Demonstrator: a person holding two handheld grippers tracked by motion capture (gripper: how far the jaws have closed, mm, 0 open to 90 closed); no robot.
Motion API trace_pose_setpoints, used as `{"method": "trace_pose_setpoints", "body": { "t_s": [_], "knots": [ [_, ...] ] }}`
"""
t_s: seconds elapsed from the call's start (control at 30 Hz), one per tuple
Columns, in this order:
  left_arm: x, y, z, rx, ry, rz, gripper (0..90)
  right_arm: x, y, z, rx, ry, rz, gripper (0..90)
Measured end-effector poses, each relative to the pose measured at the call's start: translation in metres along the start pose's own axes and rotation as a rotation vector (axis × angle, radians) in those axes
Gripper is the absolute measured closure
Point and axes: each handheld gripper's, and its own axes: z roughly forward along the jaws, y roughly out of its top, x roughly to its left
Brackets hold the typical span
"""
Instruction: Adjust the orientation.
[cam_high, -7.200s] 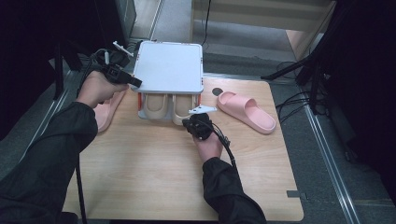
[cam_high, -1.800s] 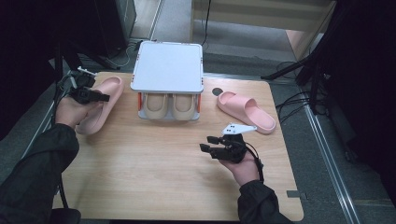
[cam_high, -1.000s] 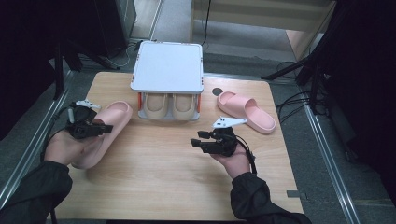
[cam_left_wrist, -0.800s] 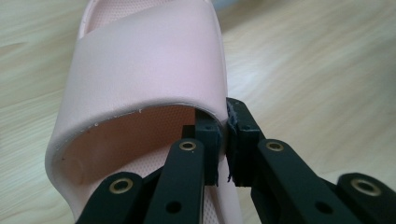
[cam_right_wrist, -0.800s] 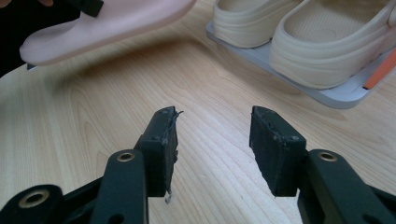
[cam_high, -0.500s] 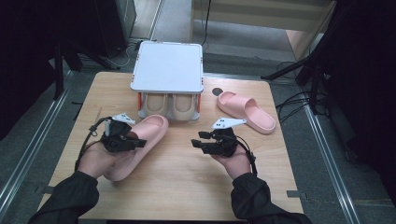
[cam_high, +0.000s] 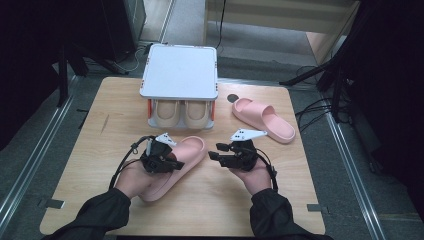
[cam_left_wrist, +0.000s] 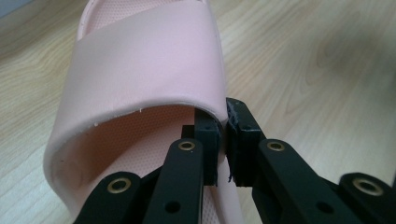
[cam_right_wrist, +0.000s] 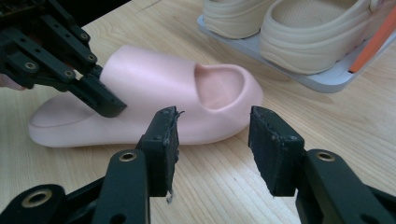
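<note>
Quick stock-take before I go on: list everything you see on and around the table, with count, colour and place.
pink slide in the grip: 1, pink, table centre-left, strap edge pinched by the left gripper.
second pink slide: 1, pink, lying on the table right of the rack.
beige clogs: 2, beige, side by side on the rack's lower level.
shoe rack: 1, white top with orange posts, far middle of the table.
table: 1, light wood.
black disc: 1, on the table near the second slide's far end; cannot tell what it is.
left gripper: 1, black, shut on the slide's strap.
right gripper: 1, black, jaws apart, empty, facing the slide's toe.
</note>
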Motion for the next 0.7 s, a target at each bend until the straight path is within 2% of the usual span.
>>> {"method": "trace_pose_setpoints", "body": {
  "t_s": [0.1, 0.27, 0.4, 0.5, 0.63, 0.7],
  "knots": [
    [0.0, -0.001, 0.004, -0.011, -0.007, 0.0, 82.9, 0.0, -0.002, 0.0, 0.002, -0.002, 0.0, 54.0],
    [0.002, -0.003, 0.008, 0.003, -0.055, 0.022, 79.1, 0.002, -0.003, 0.004, 0.01, 0.003, -0.005, 54.8],
    [-0.001, -0.003, 0.005, -0.003, -0.067, 0.035, 70.4, 0.003, -0.003, 0.01, 0.025, 0.013, -0.014, 55.1],
    [0.001, -0.004, -0.003, 0.006, -0.083, 0.041, 67.1, 0.005, -0.003, 0.013, 0.033, 0.017, -0.013, 56.6],
    [0.003, -0.008, -0.02, -0.018, -0.087, 0.034, 68.9, 0.006, -0.003, 0.016, 0.041, 0.025, -0.022, 60.3],
    [0.006, -0.01, -0.029, -0.025, -0.093, 0.007, 72.0, 0.007, -0.004, 0.018, 0.047, 0.027, -0.024, 61.9]
  ]
}}
